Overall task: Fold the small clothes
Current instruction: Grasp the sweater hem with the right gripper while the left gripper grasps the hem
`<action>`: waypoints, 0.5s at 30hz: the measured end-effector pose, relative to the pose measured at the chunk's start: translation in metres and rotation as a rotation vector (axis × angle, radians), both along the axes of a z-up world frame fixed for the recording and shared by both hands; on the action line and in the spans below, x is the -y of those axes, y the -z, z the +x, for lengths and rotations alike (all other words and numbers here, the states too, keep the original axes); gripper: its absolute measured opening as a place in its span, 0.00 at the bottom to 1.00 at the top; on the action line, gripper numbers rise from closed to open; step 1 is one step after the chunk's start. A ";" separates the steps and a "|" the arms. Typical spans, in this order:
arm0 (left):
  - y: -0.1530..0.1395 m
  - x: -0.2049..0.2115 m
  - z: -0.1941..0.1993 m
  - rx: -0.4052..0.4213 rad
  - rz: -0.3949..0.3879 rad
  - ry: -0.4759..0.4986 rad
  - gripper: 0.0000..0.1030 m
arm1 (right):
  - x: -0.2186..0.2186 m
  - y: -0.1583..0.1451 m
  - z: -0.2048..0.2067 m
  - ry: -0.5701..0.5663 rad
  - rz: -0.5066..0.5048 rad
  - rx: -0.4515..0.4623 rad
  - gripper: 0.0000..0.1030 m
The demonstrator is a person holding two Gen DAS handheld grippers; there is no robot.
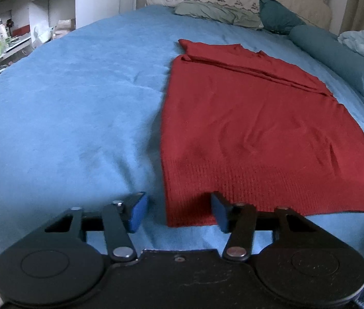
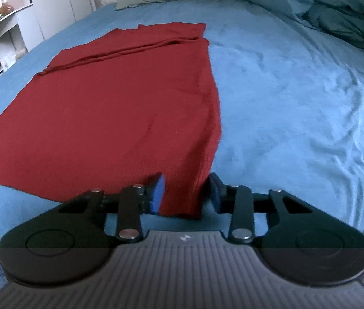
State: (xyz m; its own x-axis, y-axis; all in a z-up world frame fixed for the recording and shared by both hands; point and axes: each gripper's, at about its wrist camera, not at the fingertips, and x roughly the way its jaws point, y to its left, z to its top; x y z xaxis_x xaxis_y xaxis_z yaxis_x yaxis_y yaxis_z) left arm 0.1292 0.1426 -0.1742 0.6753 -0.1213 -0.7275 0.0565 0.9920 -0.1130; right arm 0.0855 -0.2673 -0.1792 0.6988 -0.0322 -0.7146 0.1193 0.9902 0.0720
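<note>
**A:** Where is the garment, and which way does it run?

**B:** A red knit garment (image 1: 254,128) lies flat on a blue bedspread (image 1: 66,118). Its long axis runs from the ribbed hem nearest the cameras away toward the pillows (image 1: 218,13) at the headboard. A folded band crosses the far end.

**A:** What are the grippers doing?

**B:** The left gripper (image 1: 179,212) is spread wide at the hem's left corner, which sits between its blue pads (image 1: 136,212). The right gripper (image 2: 185,193) is also spread, straddling the hem's right corner. Whether any pad touches cloth, I cannot tell.

**A:** What is hard to make out?

**B:** The type of garment is unclear; no sleeves show. In the left wrist view the hem's right end runs out of frame, and in the right wrist view its left end does. White shelves (image 1: 14,25) at the left are blurred. Rumpled bedding (image 2: 323,7) is piled at the far right.
</note>
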 end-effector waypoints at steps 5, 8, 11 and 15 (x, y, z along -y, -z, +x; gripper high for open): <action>-0.007 0.011 -0.001 -0.006 0.015 0.037 0.08 | -0.005 -0.001 0.001 -0.014 -0.009 0.006 0.22; -0.016 0.015 0.000 -0.008 0.036 0.033 0.06 | 0.000 -0.003 0.000 0.005 0.025 0.016 0.20; -0.033 0.015 -0.004 0.019 0.034 0.024 0.05 | 0.007 -0.012 -0.002 0.020 0.066 0.034 0.20; -0.065 0.016 -0.003 0.089 -0.004 0.032 0.05 | 0.019 -0.036 -0.003 0.012 0.125 0.070 0.20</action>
